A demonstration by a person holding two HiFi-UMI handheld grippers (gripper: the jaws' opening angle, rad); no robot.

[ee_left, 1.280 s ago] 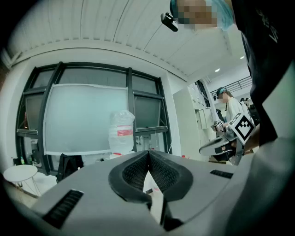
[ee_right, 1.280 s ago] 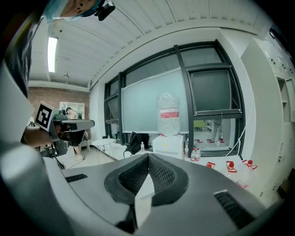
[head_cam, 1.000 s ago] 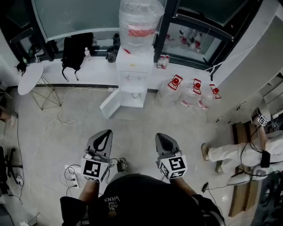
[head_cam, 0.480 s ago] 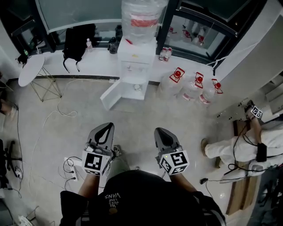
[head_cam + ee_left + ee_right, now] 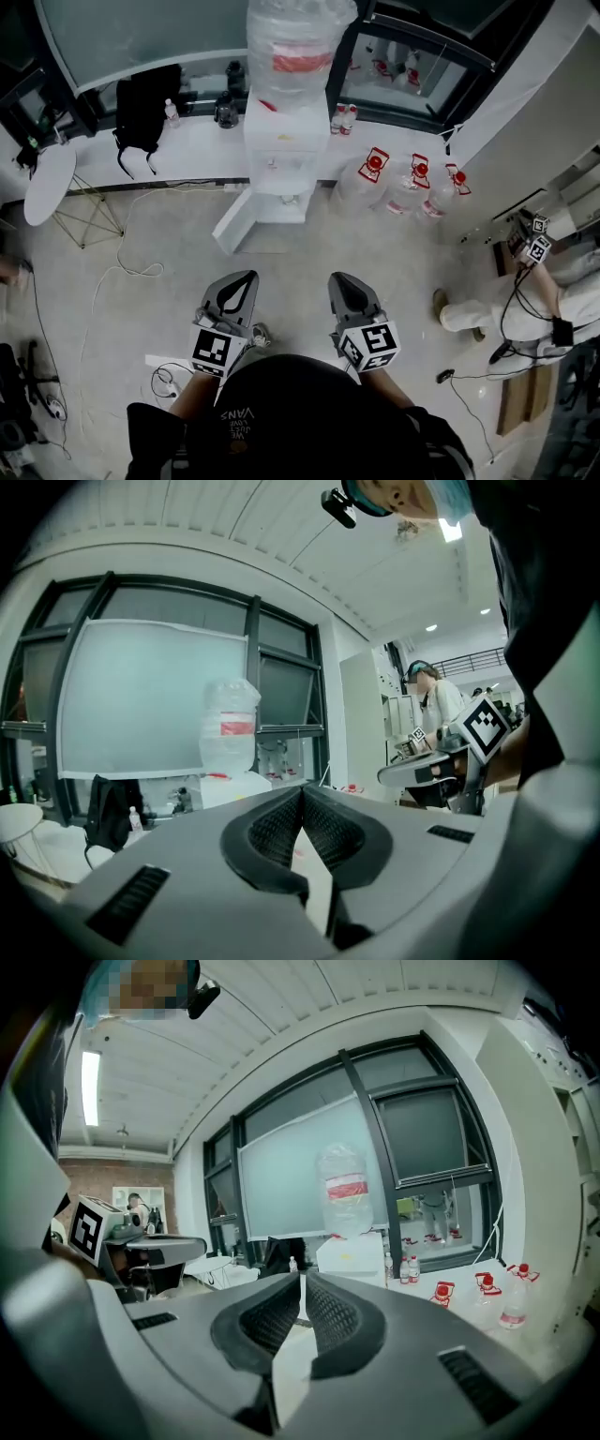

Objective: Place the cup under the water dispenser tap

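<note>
Where the head view looks down, we see the left gripper (image 5: pixel 242 281) and the right gripper (image 5: pixel 341 281) side by side, near each other but not touching. Both are aimed at the water dispenser (image 5: pixel 278 155) across a stretch of bare floor (image 5: pixel 309 248). We read each gripper's own view for its jaws: the left pair meets at the tips with nothing between the ribbed pads, and the right pair likewise stands closed and empty.

The cup (image 5: pixel 292 199), as far as we can make it out, is the small pale shape in the recess on the dispenser's front. It is too small for us to be sure of it. It lies well apart from both grippers, ahead of them and roughly between the lines along which they point. From the left gripper view the dispenser stands left of the closed tips; from the right gripper view it stands right of them.

A large clear bottle (image 5: pixel 292 42) with a red label sits on top of the dispenser, and a white door (image 5: pixel 234 223) at its foot hangs open toward the left. Clear jugs (image 5: pixel 403 187) with red caps stand on the floor just right of the dispenser. A black backpack (image 5: pixel 142 108) rests on the white ledge (image 5: pixel 206 141) to the left.
</note>
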